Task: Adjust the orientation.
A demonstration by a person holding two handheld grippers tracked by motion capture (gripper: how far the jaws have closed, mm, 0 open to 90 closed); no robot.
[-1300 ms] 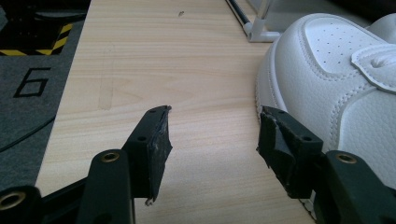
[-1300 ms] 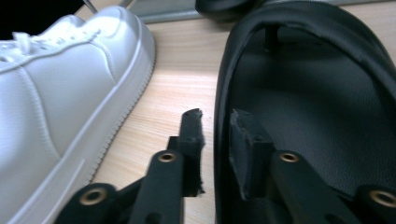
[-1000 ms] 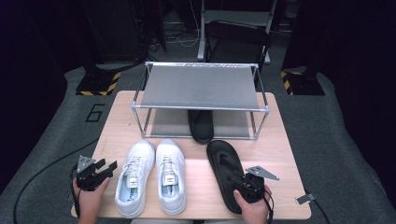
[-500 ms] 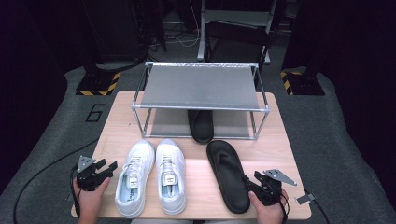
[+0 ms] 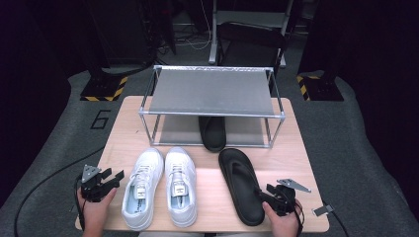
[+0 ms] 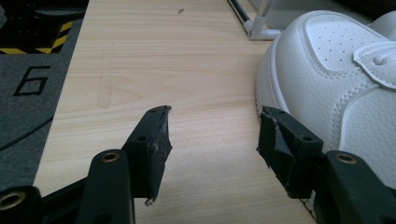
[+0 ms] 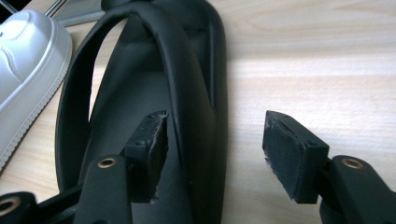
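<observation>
Nearest us, the right gripper (image 5: 268, 196) sits at the heel end of the black flip-flop (image 5: 240, 185), jaws apart after just opening; the right edge and strap of the sandal lie between the pads, neither pad pressing on it. In the right gripper view the flip-flop (image 7: 154, 93) lies flat on the table (image 7: 327, 60), toe pointing away from us. The left gripper (image 5: 112, 178) hovers at the table's near-left corner, jaws spread with only bare wood between them, its right jaw just beside the left white sneaker (image 6: 336, 79). We see the pair of white sneakers (image 5: 160, 185) side by side, between the two grippers, the right one close beside the flip-flop. Farther back stands the metal shoe rack (image 5: 212, 91); a second black flip-flop (image 5: 212, 132) sits on its lower shelf, toe poking out toward us.
</observation>
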